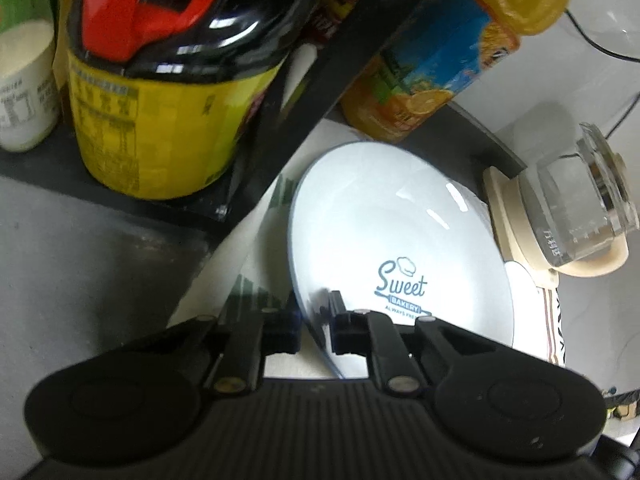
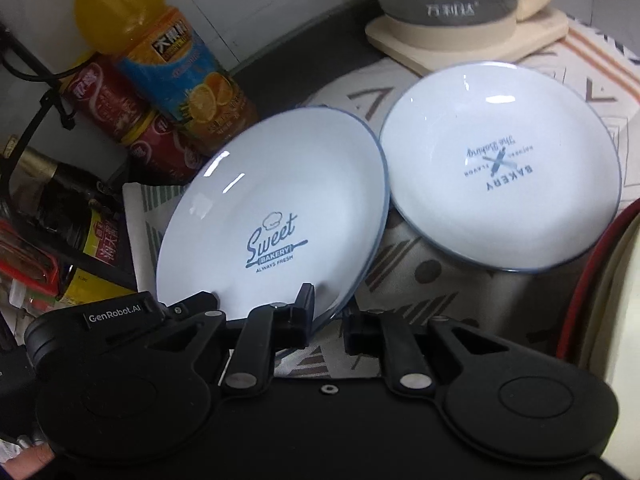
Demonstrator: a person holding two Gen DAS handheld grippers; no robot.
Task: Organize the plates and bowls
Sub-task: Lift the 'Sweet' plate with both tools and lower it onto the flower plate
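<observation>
A white "Sweet Bakery" plate [image 1: 392,240] with a thin blue rim is tilted up on its edge, and my left gripper [image 1: 316,326] is shut on its near rim. The same plate shows in the right wrist view [image 2: 276,216]. My right gripper [image 2: 328,326] straddles that plate's lower rim, one finger over the plate and one beside it, with a gap between the fingers. A second white "Bakery" plate [image 2: 500,168] lies flat on the patterned cloth [image 2: 420,280] to the right, clear of both grippers.
A black rack [image 1: 312,80] holds a yellow-labelled dark bottle [image 1: 160,120], a white bottle [image 1: 24,92] and an orange juice bottle [image 2: 172,64]. Red cans [image 2: 116,108] stand behind. A glass kettle on a beige base [image 2: 460,28] sits at the back right. A red-rimmed object [image 2: 592,280] lies at the right.
</observation>
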